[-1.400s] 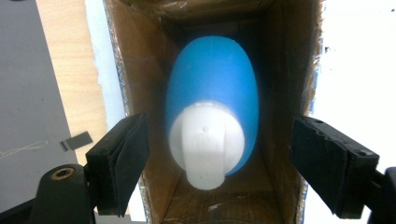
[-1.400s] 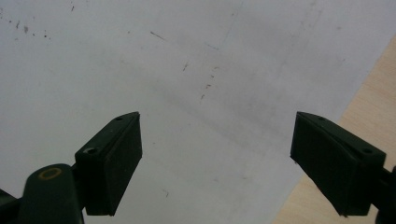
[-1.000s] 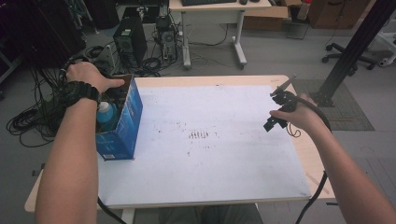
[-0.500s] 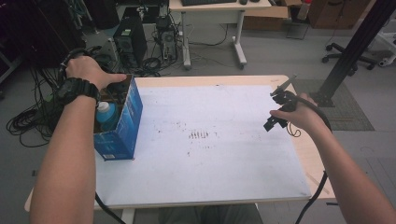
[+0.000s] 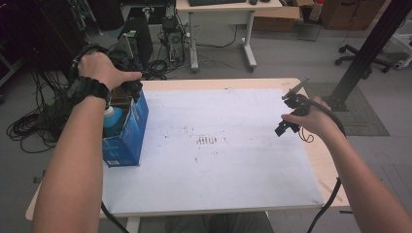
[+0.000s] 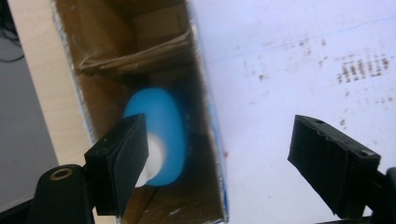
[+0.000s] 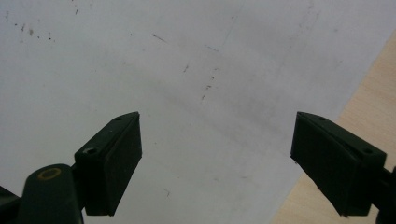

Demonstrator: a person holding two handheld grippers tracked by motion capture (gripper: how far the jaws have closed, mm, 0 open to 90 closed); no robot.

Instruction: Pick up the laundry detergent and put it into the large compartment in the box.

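Bottle (image 6: 161, 135) lies inside the blue box (image 5: 127, 133) at the table's (image 5: 233, 194) left edge, left hand-held gripper (image 6: 219, 158) hovering open above for a grab, right hand-held gripper (image 7: 217, 163) open, idle over the table.

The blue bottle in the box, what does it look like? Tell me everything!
The blue bottle looks like smooth plastic, rounded and light blue, with a white neck or cap at one end. It sits inside a cardboard box that is blue outside and brown inside, open at the top, at the left side of the table. The left gripper hangs above the box with its jaws wide apart, not holding the bottle. Whether the bottle leans on the box wall is hard to tell.
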